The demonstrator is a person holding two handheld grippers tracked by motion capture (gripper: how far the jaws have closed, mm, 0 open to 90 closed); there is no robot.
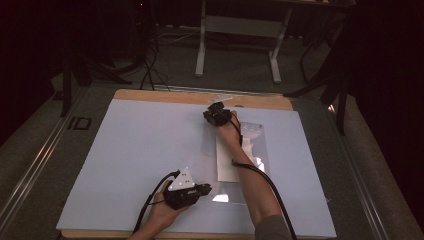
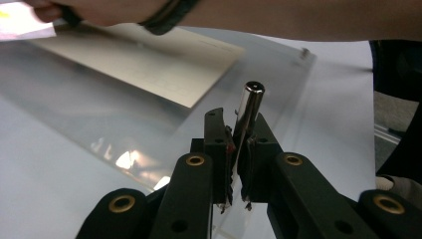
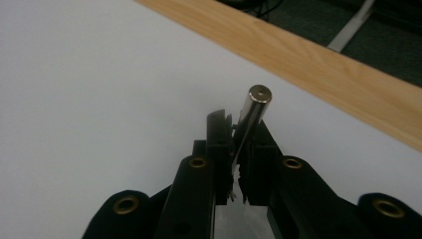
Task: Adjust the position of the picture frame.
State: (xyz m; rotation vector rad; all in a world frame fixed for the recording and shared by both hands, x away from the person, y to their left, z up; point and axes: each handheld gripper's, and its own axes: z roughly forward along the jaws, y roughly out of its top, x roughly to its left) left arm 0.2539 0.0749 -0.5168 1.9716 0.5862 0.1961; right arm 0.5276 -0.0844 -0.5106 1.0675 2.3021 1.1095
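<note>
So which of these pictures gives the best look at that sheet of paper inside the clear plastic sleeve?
The left gripper view: the paper lies close and large inside the clear sleeve, its near corner sharp. The high view shows the paper whole but small, partly under the person's right forearm. In the right gripper view I can't make it out.

A dim lab or recording studio. A wooden-edged table (image 1: 150,95) covered by a pale blue-white sheet (image 1: 145,150) stands on dark grey-green carpet (image 1: 235,65). Black curtains (image 1: 385,75) wall in the space on both sides. Behind the table stands the grey metal frame of another bench (image 1: 202,45); black stand legs (image 1: 115,75) and loose black cables (image 1: 150,70) lie on the floor. A metal floor rail (image 1: 35,160) runs along the left side of the table.
</note>
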